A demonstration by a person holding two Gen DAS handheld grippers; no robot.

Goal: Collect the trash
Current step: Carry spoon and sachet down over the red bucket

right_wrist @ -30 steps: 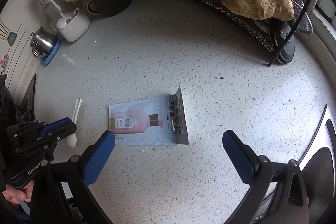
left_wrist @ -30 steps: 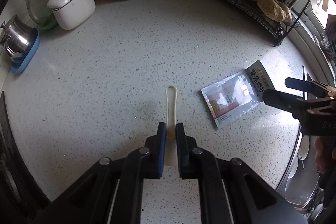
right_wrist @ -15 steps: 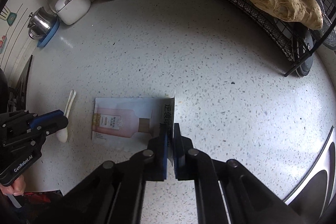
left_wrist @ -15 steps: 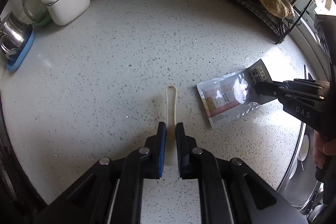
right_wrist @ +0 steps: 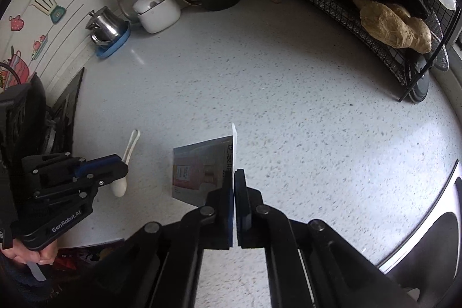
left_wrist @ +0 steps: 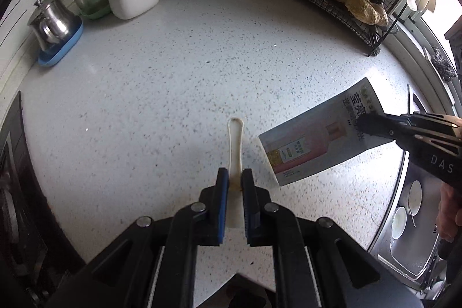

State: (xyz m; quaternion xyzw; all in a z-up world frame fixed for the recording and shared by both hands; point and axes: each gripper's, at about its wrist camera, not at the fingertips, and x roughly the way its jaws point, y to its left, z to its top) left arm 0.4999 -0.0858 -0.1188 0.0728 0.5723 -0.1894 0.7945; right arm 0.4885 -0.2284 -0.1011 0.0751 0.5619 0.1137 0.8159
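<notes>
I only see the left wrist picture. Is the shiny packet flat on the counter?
Observer: No. The right view shows the packet hanging edge-up from the right gripper, whose jaws have just closed on it.
Child: What is past the spoon?
Observer: The plastic spoon's bowl pokes out below the left gripper.
Child: Who holds that one?
Observer: A hand grips its handle.
</notes>
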